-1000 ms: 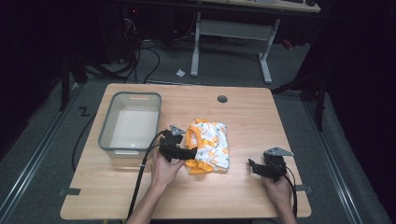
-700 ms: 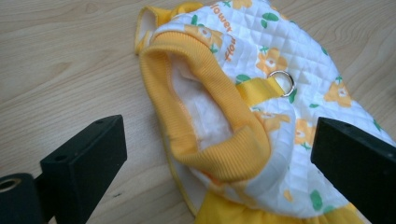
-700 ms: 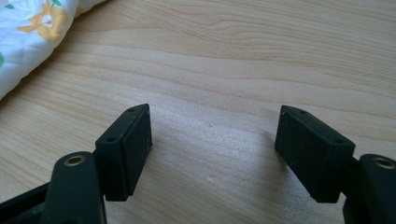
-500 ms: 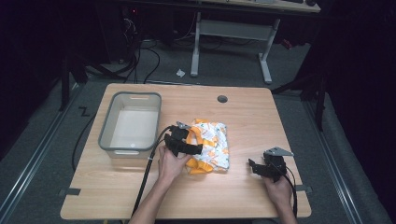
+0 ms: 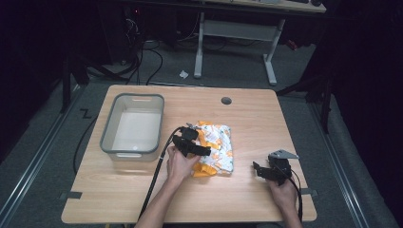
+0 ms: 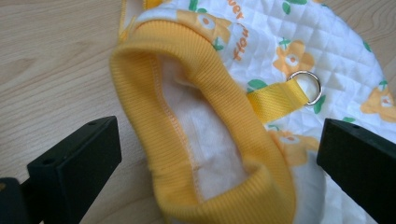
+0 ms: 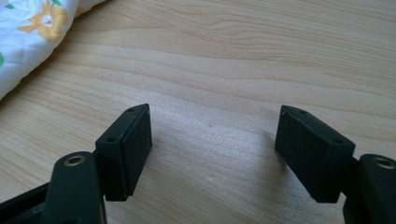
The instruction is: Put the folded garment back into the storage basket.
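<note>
The left gripper (image 6: 219, 154), jaws wide apart, straddles the garment's (image 6: 299, 51) yellow cuff (image 6: 196, 56). The right gripper (image 7: 212, 154), also apart, rests well right of it.

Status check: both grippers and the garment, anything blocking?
Left gripper open, jaws straddling the yellow ribbed cuff of the quilted floral garment. Right gripper open, over bare table, clear of the cloth. Nothing in the way; grey bin to the side.
</note>
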Demonstrator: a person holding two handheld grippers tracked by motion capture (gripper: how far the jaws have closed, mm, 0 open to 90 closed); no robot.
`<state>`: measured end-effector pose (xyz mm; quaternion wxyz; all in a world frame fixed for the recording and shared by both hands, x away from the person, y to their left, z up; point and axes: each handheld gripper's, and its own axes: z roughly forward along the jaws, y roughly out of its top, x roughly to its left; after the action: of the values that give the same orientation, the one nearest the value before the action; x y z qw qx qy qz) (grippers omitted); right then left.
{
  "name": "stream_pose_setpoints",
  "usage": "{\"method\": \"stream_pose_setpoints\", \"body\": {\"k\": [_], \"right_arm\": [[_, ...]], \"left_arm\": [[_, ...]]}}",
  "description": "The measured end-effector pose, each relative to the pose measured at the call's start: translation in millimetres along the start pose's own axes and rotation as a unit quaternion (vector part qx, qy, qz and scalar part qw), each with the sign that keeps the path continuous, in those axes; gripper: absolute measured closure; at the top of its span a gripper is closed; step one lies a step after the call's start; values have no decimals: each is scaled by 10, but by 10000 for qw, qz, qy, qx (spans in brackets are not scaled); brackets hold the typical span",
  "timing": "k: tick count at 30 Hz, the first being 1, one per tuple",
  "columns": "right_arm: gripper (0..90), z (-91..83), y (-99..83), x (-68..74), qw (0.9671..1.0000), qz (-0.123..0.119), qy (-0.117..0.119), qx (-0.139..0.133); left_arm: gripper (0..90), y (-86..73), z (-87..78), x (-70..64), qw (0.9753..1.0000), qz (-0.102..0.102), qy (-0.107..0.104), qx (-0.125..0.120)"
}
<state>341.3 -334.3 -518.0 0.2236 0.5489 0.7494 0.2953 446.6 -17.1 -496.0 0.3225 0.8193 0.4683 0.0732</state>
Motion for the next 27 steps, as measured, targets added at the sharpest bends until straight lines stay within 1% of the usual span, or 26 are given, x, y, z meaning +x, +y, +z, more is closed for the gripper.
{"method": "stream_pose_setpoints", "body": {"k": [3, 5, 8, 10, 12, 15, 18, 19, 20, 21, 22, 27], "right_arm": [[276, 1, 0, 0, 10000, 1, -4, -4], [276, 0, 0, 0, 10000, 0, 1, 0], [277, 0, 0, 0, 10000, 0, 0, 1], [276, 1, 0, 0, 10000, 1, -3, -4], [276, 1, 0, 0, 10000, 1, -3, -4], [277, 1, 0, 0, 10000, 1, -3, -5], [277, 1, 0, 0, 10000, 1, -4, -4], [277, 1, 0, 0, 10000, 1, -4, -4], [277, 0, 0, 0, 10000, 2, 0, 0], [277, 0, 0, 0, 10000, 2, 0, 0], [277, 0, 0, 0, 10000, 1, 0, 0], [276, 0, 0, 0, 10000, -1, 0, 1]], "left_arm": [[3, -1, 60, 10, 10000, -71, 40, 34], [6, -10, 94, 19, 9999, -61, 91, 111], [22, -25, 131, 23, 9996, -21, 179, 224], [35, -31, 150, 23, 9991, 54, 297, 294], [63, -38, 169, 31, 9988, 55, 322, 368], [89, -41, 167, 19, 9986, 123, 373, 363], [169, -44, 150, -10, 9983, 238, 399, 349], [197, -44, 150, -10, 9983, 238, 399, 349], [249, -44, 142, -26, 9983, 278, 384, 330], [249, -44, 137, -37, 9982, 336, 375, 319], [277, -46, 133, -52, 9982, 365, 365, 305], [444, -46, 117, -82, 9980, 472, 299, 278]]}}
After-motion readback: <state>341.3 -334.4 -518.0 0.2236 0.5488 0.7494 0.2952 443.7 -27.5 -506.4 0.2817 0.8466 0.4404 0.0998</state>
